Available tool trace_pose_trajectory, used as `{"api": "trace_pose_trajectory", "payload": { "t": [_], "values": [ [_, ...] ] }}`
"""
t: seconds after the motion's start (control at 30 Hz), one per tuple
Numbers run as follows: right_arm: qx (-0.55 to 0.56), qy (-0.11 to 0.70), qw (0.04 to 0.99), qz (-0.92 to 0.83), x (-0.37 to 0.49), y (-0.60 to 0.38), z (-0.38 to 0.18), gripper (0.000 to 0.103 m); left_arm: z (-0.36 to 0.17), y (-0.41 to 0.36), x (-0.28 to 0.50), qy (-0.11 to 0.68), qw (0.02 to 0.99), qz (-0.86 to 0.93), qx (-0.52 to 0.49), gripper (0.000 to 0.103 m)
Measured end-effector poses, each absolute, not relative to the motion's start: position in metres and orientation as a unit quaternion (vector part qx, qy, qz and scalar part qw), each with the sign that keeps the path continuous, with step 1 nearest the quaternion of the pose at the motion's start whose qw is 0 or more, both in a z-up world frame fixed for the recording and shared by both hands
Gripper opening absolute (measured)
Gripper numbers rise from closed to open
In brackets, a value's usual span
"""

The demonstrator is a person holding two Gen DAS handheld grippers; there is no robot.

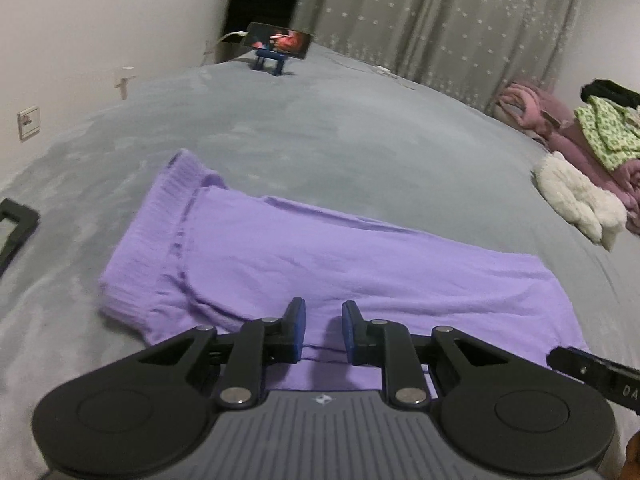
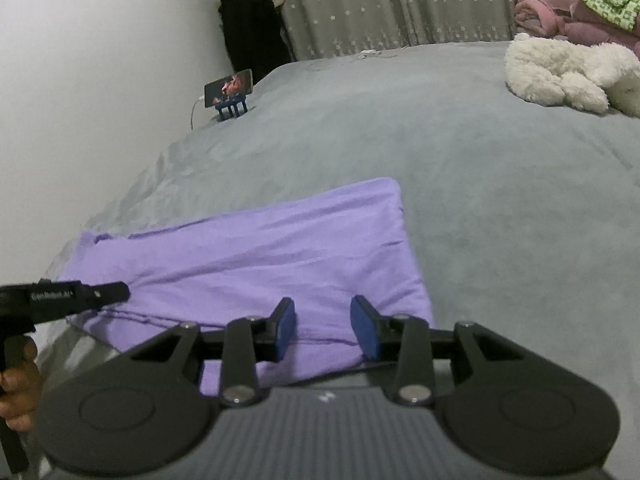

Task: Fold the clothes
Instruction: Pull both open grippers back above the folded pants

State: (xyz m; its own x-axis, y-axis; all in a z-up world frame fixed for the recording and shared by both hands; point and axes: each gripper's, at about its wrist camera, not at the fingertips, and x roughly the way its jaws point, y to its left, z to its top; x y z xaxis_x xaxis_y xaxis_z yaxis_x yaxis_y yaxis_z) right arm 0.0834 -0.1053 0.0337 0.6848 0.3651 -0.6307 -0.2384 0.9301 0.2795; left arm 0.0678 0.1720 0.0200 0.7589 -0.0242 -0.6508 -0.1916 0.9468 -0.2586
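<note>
Just below the left gripper's (image 1: 324, 330) fingertips, its own body hides the near edge of the purple garment (image 1: 320, 248), and whether the pads touch the cloth cannot be told. Far to the left of those jaws a black frame-like object (image 1: 14, 228) is cut off by the picture's edge, and far ahead a propped phone (image 1: 279, 41) shows a screen too small and blurred to read. To the right of and beyond the right gripper's (image 2: 323, 328) jaws, the white fluffy item (image 2: 560, 74) and the pile of pink and green clothes (image 2: 580, 12) run out of view.
</note>
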Motion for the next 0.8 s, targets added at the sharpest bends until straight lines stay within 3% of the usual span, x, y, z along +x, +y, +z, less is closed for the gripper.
{"api": "trace_pose_trajectory", "payload": {
  "t": [0.47,0.63,0.8],
  "values": [
    [0.071,0.361,0.914,0.170,0.078,-0.103,0.033,0.037,0.035,0.230,0.043,0.327,0.916,0.095,-0.210,0.019],
    [0.069,0.355,0.917,0.170,0.075,-0.100,0.036,0.046,0.051,0.243,0.038,0.301,0.920,0.091,-0.234,0.020],
    [0.065,0.339,0.923,0.171,0.072,-0.098,0.043,0.046,0.051,0.240,0.041,0.302,0.922,0.070,-0.234,0.019]
  ]
}}
